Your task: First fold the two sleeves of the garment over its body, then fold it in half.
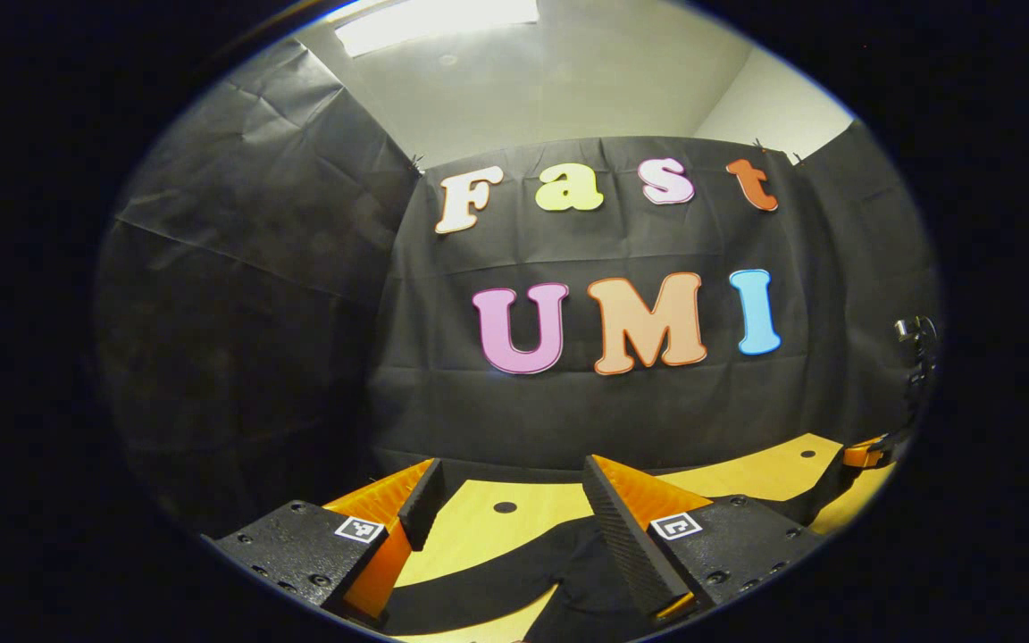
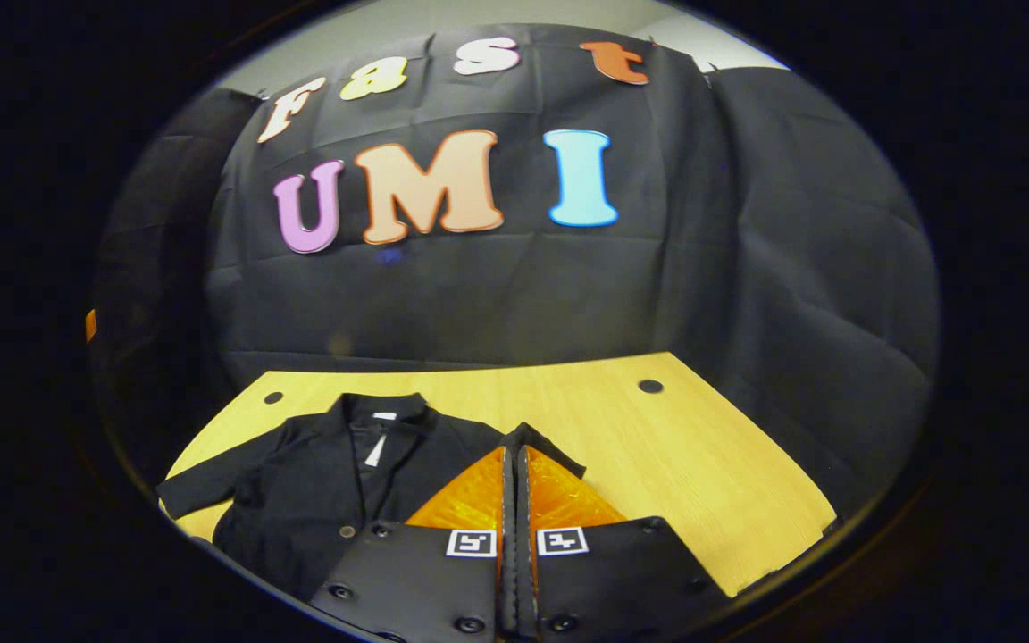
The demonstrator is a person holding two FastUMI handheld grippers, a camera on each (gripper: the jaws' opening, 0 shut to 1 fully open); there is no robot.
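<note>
Right gripper view: right gripper had its jaws closed together, tips at the garment's sleeve; grip on cloth uncertain. Left gripper stood wide open, empty, above the garment lying flat on the table.

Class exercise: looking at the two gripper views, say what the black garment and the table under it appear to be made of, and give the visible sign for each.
The black short-sleeved garment looks like a soft, matte woven cloth: it lies flat with limp sleeves, a folded collar and small buttons, without shine. The exact fibre cannot be told. The yellow wooden table looks like wood or a wood-look laminate: fine straight grain lines, a smooth, slightly satin surface, and small round dark holes.
</note>
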